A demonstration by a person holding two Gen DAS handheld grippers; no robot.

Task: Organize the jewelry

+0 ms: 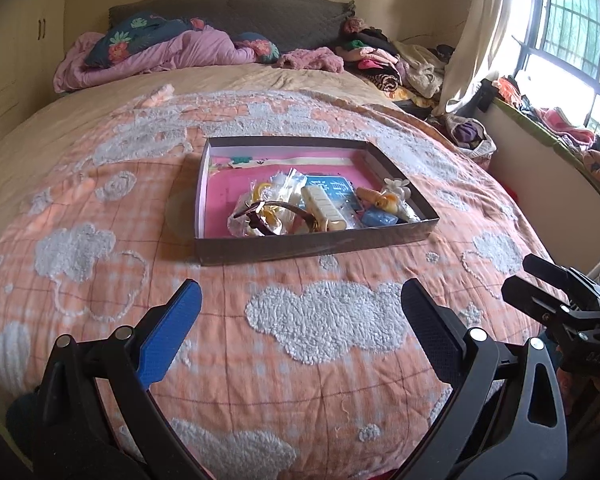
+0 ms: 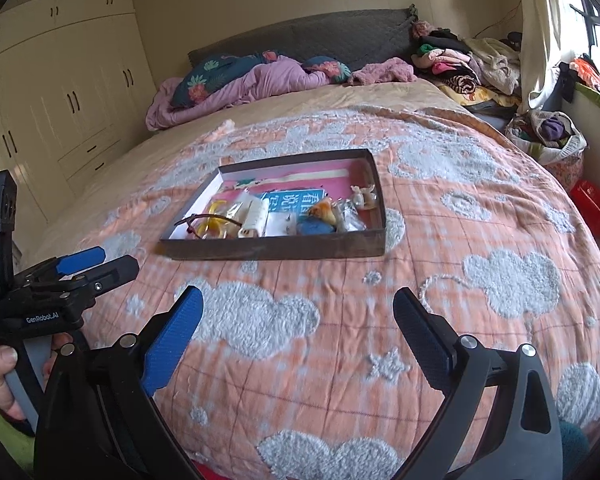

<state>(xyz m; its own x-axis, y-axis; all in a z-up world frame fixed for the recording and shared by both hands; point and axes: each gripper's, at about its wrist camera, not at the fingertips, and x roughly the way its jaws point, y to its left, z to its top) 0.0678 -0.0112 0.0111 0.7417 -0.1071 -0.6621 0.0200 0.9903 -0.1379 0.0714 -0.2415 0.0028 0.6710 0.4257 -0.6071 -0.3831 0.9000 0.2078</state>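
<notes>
Fleecy quilt [image 1: 324, 320], shallow cardboard tray [image 1: 312, 246]

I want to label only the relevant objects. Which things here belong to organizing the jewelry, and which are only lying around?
Belong to the job:
- shallow dark cardboard box with pink lining
- brown-strap watch
- yellow bangle in clear plastic
- left gripper and right gripper, jaws open

Lying about:
- purple crumpled quilt
- pile of clothes
- red container
</notes>
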